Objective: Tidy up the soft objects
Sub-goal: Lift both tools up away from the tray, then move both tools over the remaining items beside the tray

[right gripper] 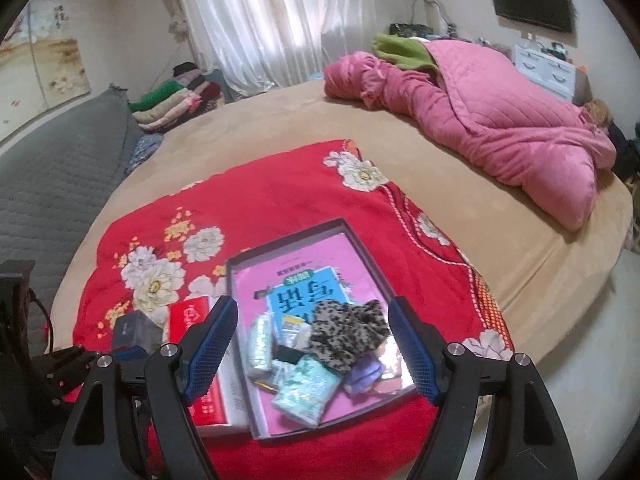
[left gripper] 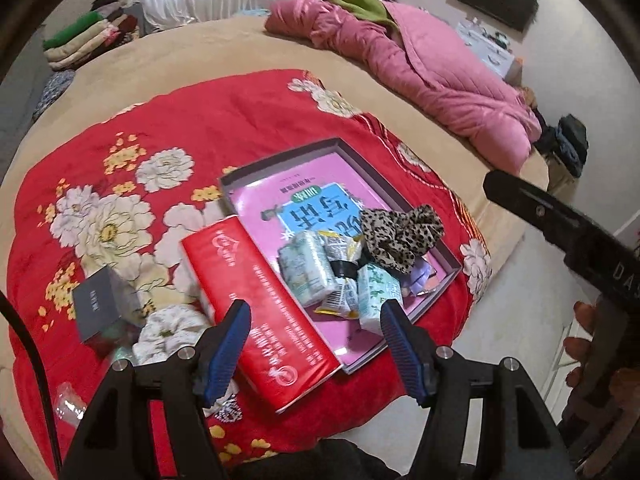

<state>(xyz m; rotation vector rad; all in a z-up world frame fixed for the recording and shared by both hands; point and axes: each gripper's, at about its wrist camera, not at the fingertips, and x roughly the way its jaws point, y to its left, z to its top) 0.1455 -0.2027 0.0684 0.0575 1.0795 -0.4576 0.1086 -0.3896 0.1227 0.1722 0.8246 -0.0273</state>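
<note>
Soft objects mostly sat in the shallow grey box on the red floral quilt, near the bed's edge: leopard-print scrunchie, two mint tissue packs, a few small sachets, something purple I couldn't identify. All were piled at the near end on top of a pink book lining the box.

My left tool was held above the quilt, jaws moderately apart, nothing between them. My right tool hung over the box, jaws wide, also empty.

Left outside the box: red tissue box touching its left wall, small grey carton further left, clear wrapper at the quilt edge. The red one looked soft, so probably still to be placed; the carton I doubted. My read: collecting was mostly done, tidying the pile remained.
</note>
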